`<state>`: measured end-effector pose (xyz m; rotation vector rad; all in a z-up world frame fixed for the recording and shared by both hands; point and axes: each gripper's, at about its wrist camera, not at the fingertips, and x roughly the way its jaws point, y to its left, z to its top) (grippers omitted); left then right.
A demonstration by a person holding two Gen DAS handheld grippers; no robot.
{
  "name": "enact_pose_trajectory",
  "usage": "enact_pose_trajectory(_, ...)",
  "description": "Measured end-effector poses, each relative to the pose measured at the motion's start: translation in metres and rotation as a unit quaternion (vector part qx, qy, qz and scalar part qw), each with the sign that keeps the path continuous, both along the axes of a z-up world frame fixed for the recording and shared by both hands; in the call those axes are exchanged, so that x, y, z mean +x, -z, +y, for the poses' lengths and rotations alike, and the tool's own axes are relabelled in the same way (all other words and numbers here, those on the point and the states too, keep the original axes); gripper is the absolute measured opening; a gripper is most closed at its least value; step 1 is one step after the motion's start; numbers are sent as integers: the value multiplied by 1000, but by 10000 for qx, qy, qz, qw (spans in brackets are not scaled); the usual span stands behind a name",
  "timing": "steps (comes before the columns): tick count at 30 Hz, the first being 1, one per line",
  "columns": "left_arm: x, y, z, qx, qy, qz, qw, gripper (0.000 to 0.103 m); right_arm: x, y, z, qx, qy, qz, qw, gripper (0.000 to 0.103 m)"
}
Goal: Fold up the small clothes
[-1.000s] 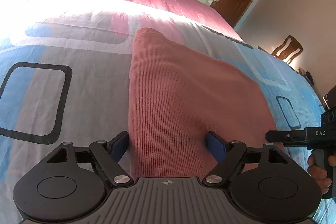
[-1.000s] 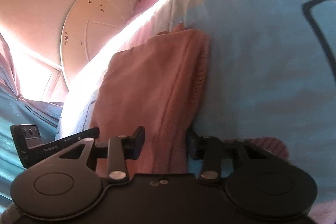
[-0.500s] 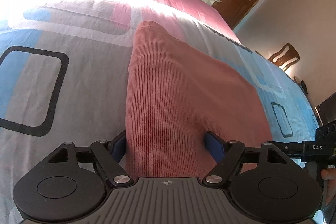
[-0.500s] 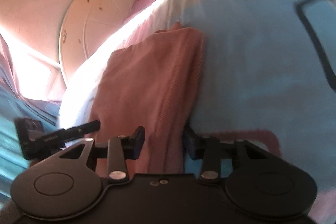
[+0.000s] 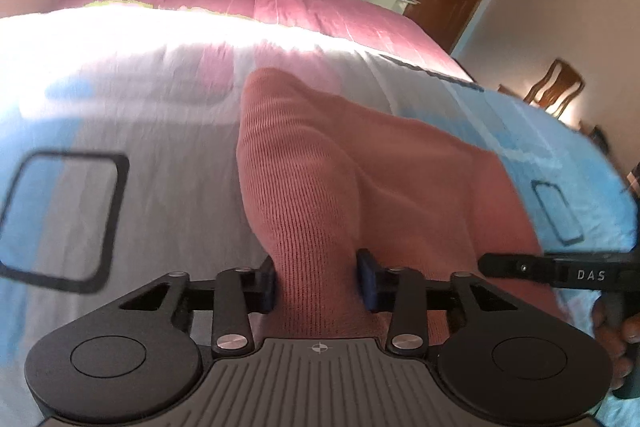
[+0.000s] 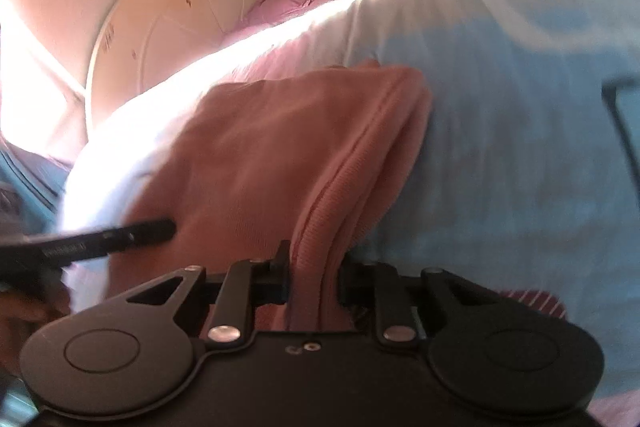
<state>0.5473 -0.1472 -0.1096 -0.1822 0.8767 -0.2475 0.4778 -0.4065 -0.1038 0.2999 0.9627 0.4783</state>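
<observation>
From the left wrist: your left tongs (image 5: 318,277) had just been closing, and their blue pads (image 5: 367,281) pressed in on a bunched ridge of the pink knitted garment (image 5: 360,167) at its near edge. The garment lay on the patterned bedspread (image 5: 140,147), running away from you toward the pink quilt (image 5: 320,11) at the far end of the bed. A soft crease ran up from the pinched spot, and the fabric there looked slightly raised. At the right edge of this view, the other tool's black arm (image 5: 560,269) reached in over the garment's near corner, a hand (image 5: 612,343) below it.

From the right wrist: your right tongs (image 6: 314,277) had likewise just been closing and were clamped on the garment's doubled, seamed edge (image 6: 352,167), which stood up between the jaws as a thick roll. The rest of the cloth spread to the left over the bedspread (image 6: 500,131), and the left tool's arm (image 6: 112,239) showed over it, blurred.

As to progress, you appeared to have both near corners secured and the lift barely begun. The garment already looked narrowed lengthwise, with layers at the right edge, though how many folds were in it could not be told. Carrying the near end over to the far end, laying it flat and releasing seemed still to come.
</observation>
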Motion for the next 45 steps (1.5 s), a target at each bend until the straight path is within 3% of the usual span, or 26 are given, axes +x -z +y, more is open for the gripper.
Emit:
enact_pose_trajectory(3,-7,-9,-6,222,34,-200,9995,34,-8,-13,13,-481,-49,-278,9984,18)
enact_pose_trajectory(12,-20,-50,4,40,215,-641,9977,32,-26,-64,27,-949,-111,-820,9920,18)
enact_pose_trajectory(19,-35,-69,69,38,93,-873,9961,32,-29,-86,80,-1025,-198,-1089,9886,18)
enact_pose_trajectory(27,-60,-65,195,159,-365,-733,9965,32,-25,-76,195,-861,-622,-1091,9883,18)
enact_pose_trajectory(34,-72,-33,276,229,-586,-532,9966,32,-15,-46,274,-661,-799,-744,9918,18)
enact_pose_trajectory(36,-70,-15,292,231,-625,-414,9969,38,-13,-34,285,-679,-775,-644,9926,18)
enact_pose_trajectory(38,-73,4,305,273,-813,-340,9957,55,-6,-11,286,-769,-600,-344,9946,18)
enact_pose_trajectory(42,-77,21,317,33,-908,-380,9951,54,-2,14,265,-329,-139,47,9993,18)
enact_pose_trajectory(45,-76,23,310,157,-798,-407,9959,54,-4,9,268,-545,-157,-44,9984,19)
